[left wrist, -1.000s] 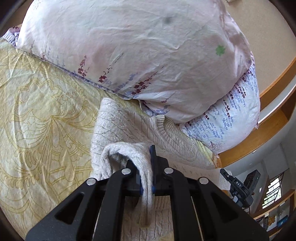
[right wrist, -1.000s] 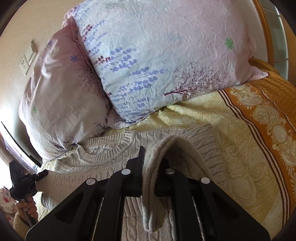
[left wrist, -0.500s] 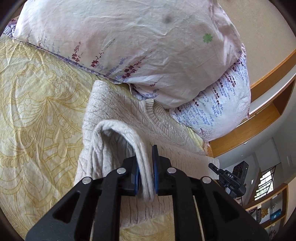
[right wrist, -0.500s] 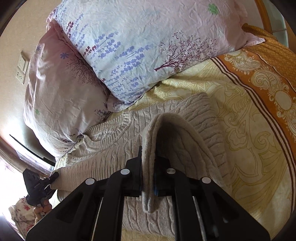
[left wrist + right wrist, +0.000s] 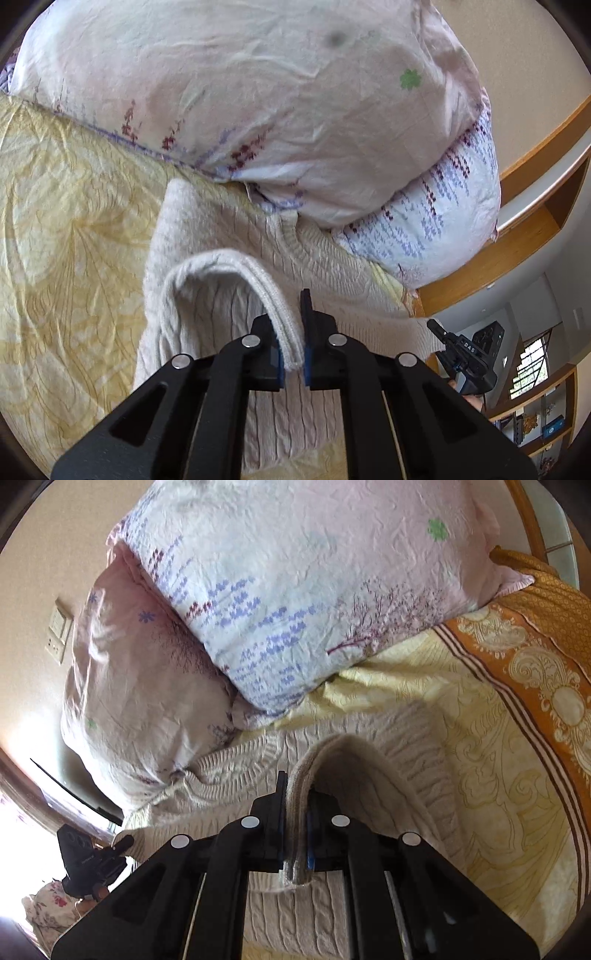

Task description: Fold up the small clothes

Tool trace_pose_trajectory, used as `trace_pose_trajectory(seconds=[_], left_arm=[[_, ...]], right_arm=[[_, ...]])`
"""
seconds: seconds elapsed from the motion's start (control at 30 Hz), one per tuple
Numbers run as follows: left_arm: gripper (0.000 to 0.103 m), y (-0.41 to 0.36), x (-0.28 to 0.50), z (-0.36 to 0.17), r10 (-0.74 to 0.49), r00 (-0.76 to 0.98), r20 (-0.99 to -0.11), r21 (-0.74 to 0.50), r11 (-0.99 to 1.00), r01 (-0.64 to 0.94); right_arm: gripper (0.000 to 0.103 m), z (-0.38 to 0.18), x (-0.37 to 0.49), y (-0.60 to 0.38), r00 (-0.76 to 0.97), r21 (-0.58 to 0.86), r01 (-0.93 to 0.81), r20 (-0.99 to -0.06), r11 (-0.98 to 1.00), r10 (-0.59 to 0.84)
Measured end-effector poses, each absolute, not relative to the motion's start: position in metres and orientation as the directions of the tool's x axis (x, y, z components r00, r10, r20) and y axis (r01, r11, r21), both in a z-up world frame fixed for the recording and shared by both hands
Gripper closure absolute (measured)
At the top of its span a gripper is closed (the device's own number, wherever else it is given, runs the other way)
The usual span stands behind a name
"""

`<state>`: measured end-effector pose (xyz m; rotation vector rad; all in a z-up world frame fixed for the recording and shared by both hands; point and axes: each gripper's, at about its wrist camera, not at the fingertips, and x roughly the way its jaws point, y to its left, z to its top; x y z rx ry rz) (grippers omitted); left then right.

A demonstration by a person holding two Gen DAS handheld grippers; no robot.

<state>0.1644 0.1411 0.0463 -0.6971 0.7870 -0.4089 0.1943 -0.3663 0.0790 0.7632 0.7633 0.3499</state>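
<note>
Your left gripper [image 5: 293, 354] and right gripper [image 5: 295, 843] each pinch a lifted edge of the cream sweater [image 5: 221, 236], which lies spread across the bed [image 5: 66, 229], collar apparently toward the pillows [image 5: 295, 602] ahead.

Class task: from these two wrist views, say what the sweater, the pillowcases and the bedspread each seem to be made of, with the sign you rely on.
Sweater: knitted yarn, probably wool or acrylic; cable ribs, fuzzy edge.
Pillowcases: thin woven cloth, likely cotton; fine creases, printed flowers.
Bedspread: woven cloth with ornate printed pattern; matte, wrinkled.
</note>
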Motion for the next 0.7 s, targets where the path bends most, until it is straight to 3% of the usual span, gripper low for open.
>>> trace_pose_trajectory(seconds=[0.13, 0.37, 0.7], left_arm=[[0.097, 0.152, 0.194, 0.048, -0.531, 0.691, -0.490, -0.719, 0.694, 0.023], [0.097, 0.147, 0.229, 0.025, -0.492, 0.677, -0.547, -0.706, 0.706, -0.058], [0.096, 0.136, 0.244, 0.020, -0.469, 0.662, -0.584, -0.666, 0.743, -0.061]], right_arm=[[0.095, 0.066, 0.225, -0.369, 0.697, 0.747, 0.056, -0.504, 0.662, 0.510], [0.095, 0.037, 0.257, -0.358, 0.655, 0.749, 0.194, -0.580, 0.633, 0.484], [0.094, 0.024, 0.257, -0.364, 0.673, 0.767, 0.297, -0.591, 0.568, 0.446]])
